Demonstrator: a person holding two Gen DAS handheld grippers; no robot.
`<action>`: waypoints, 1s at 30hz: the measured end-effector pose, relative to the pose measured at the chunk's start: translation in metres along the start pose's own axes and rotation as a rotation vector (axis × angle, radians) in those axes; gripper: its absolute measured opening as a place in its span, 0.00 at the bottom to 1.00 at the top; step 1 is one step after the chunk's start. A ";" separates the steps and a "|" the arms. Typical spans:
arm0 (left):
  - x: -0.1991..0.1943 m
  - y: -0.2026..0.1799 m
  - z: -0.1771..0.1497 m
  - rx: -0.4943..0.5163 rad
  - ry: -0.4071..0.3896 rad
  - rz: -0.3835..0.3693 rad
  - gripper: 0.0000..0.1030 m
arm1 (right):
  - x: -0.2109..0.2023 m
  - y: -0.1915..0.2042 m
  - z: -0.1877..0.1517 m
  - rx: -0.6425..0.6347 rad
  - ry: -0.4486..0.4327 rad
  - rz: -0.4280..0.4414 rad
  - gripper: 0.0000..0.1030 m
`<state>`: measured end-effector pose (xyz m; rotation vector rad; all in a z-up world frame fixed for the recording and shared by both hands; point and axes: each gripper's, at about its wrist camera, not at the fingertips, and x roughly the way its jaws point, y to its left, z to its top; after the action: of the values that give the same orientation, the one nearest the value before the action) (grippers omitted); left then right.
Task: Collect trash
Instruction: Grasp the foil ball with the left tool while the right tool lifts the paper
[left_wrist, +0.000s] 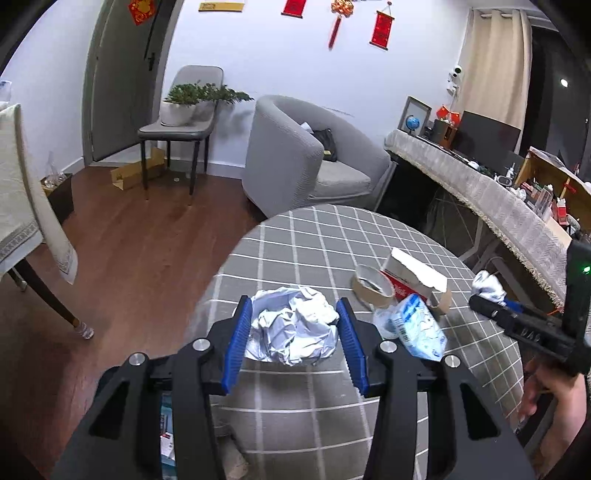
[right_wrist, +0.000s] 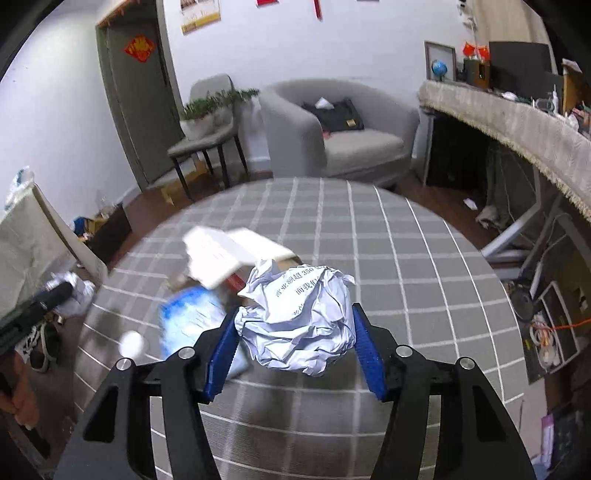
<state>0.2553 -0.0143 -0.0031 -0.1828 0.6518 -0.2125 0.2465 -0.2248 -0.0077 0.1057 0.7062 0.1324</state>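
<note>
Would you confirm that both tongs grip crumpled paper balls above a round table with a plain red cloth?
Not quite: both wrist views show a grey cloth with a white grid. The left tongs and right tongs each grip a crumpled white paper ball.

The room was evenly lit from overhead, somewhat dim and cool. Both views bulged with fisheye distortion, straight lines curving near black vignetted corners. A soft shadow pooled on the checked tablecloth (left_wrist: 317, 236) at lower centre. In the right wrist view, the white box (right_wrist: 221, 258) and left-hand clutter were smeared by motion blur.
</note>
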 end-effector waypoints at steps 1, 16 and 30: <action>-0.004 0.005 0.000 -0.004 -0.006 0.007 0.48 | -0.003 0.005 0.002 -0.001 -0.016 0.016 0.58; -0.020 0.078 -0.021 -0.054 0.056 0.093 0.48 | 0.006 0.090 0.008 -0.094 -0.050 0.163 0.58; -0.026 0.150 -0.057 -0.042 0.161 0.199 0.48 | 0.025 0.179 0.005 -0.179 -0.028 0.304 0.58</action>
<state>0.2204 0.1309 -0.0676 -0.1413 0.8298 -0.0218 0.2531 -0.0442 0.0055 0.0426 0.6444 0.4830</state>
